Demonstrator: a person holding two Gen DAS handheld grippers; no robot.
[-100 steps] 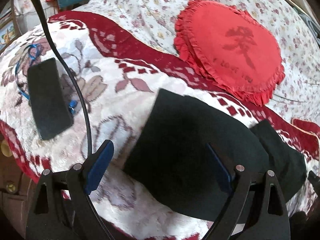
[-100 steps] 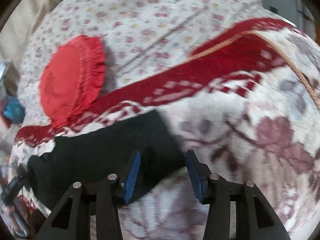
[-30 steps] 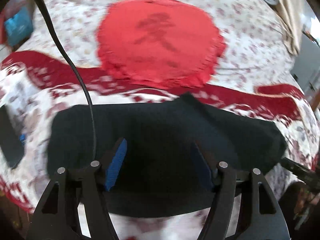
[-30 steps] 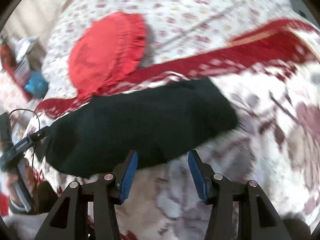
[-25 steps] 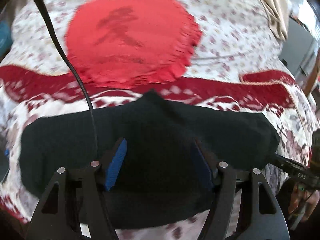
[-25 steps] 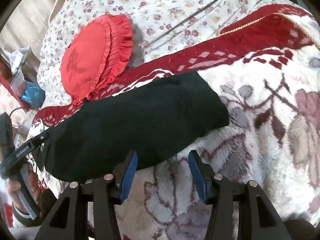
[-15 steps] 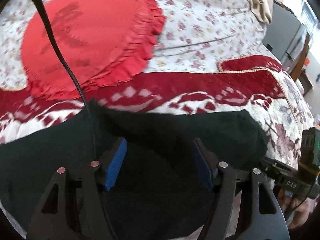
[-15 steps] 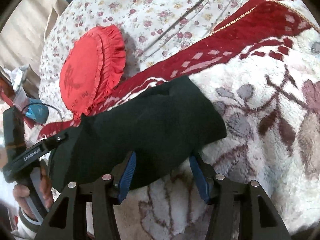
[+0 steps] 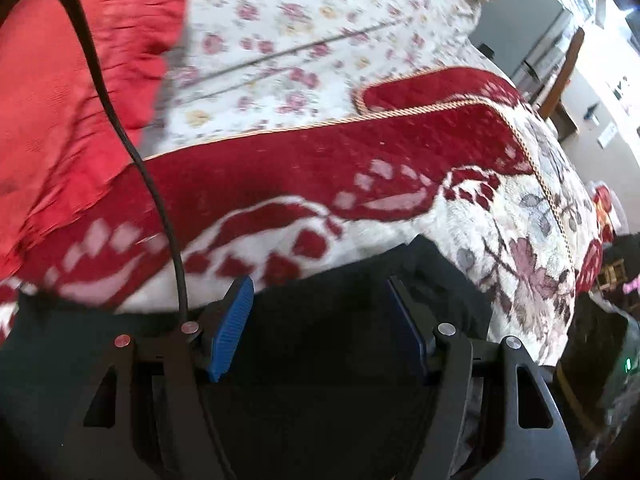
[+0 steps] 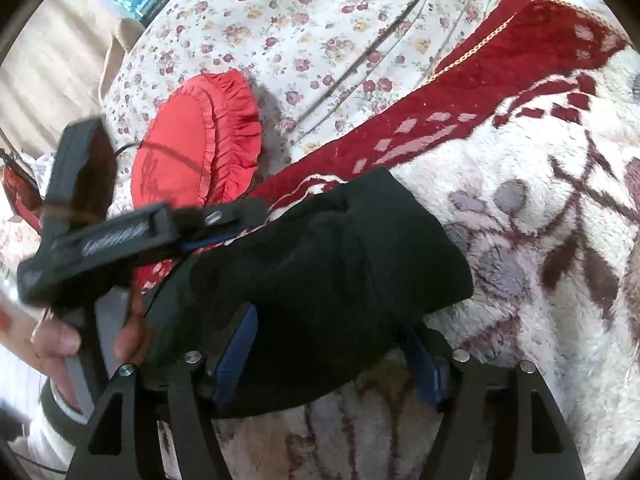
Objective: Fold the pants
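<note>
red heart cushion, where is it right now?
The red cushion lies on the floral bedspread, upper left in the right wrist view, just beyond the folded black pants. In the left wrist view it fills the upper-left corner.

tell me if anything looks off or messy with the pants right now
Nothing looks damaged or spilled. The black pants lie in a bunched, uneven bundle on the floral blanket, with ripples near the far edge rather than flat layers. Both the right gripper and left gripper sit open over the cloth.
</note>
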